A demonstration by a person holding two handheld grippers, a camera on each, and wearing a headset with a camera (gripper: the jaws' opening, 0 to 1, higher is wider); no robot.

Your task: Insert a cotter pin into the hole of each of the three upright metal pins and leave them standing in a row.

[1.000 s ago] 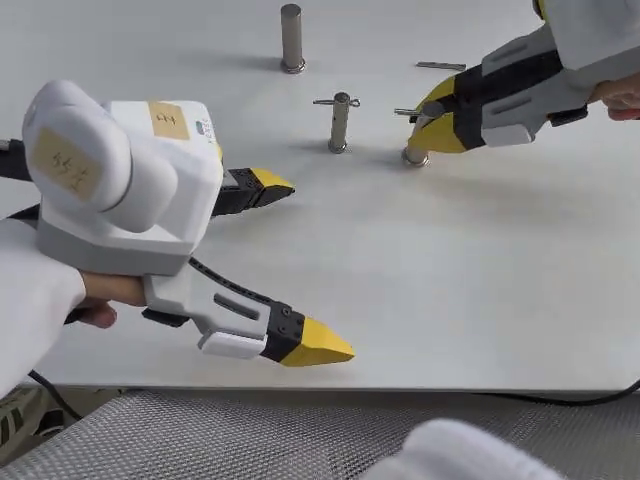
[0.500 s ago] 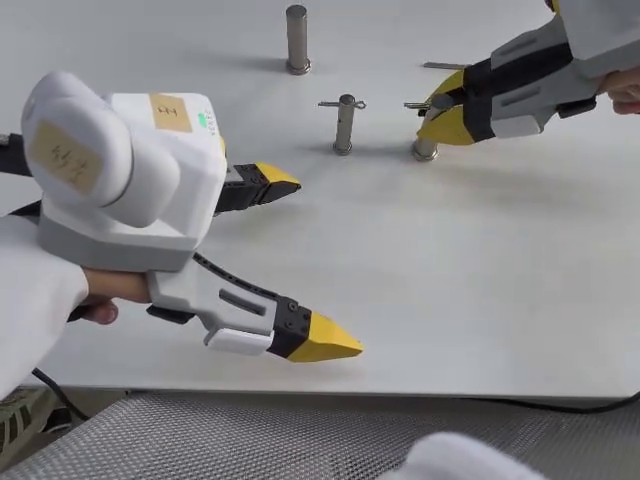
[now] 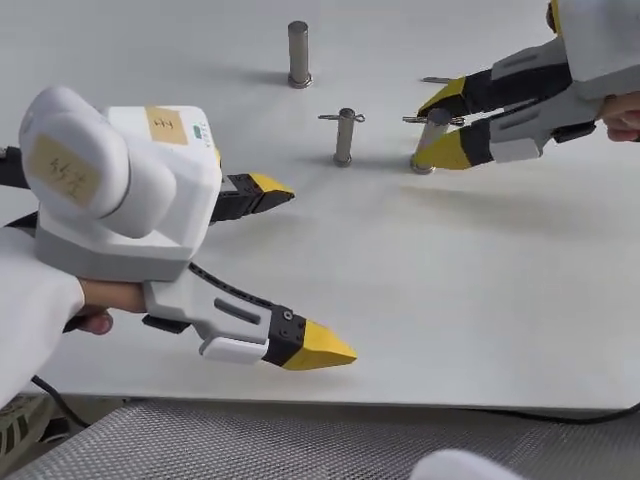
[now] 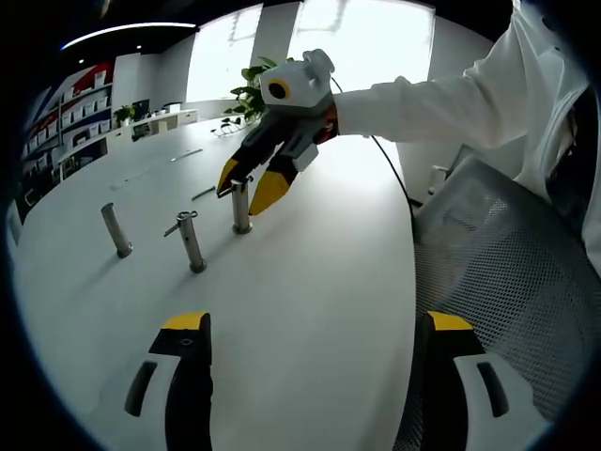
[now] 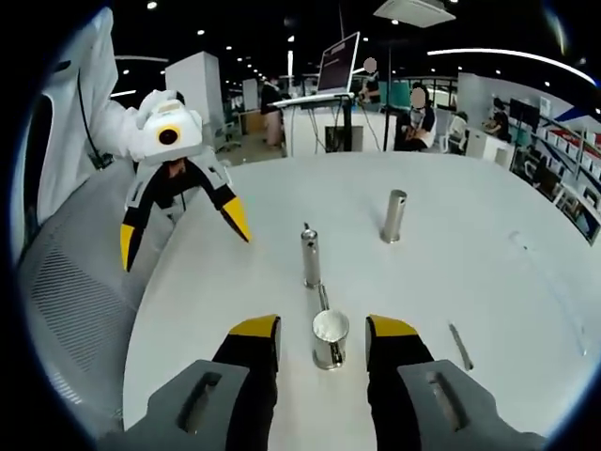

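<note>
Three upright metal pins stand on the white table. The far pin [image 3: 298, 54] is bare. A cotter pin [image 3: 340, 117] sits through the top of the middle pin [image 3: 345, 138]. The near-right pin [image 3: 427, 145] has a cotter pin [image 3: 428, 120] across its top too, seen in the right gripper view as a thin pin [image 5: 322, 299] beyond the pin's head [image 5: 331, 331]. My right gripper [image 3: 422, 134] [image 5: 324, 324] is open, one jaw on each side of that pin. The left gripper [image 3: 300, 268] [image 4: 315, 329] hangs open and empty near the front left.
A loose cotter pin [image 3: 437, 80] [image 5: 460, 346] lies on the table behind the right gripper. The table's front edge [image 3: 400, 405] runs just below the left gripper, with a mesh chair beyond it. People and desks stand far behind the table in the right gripper view.
My right gripper's jaws have spread apart and let go of the cotter pin, which stays in the near-right pin. The left gripper has barely moved.
</note>
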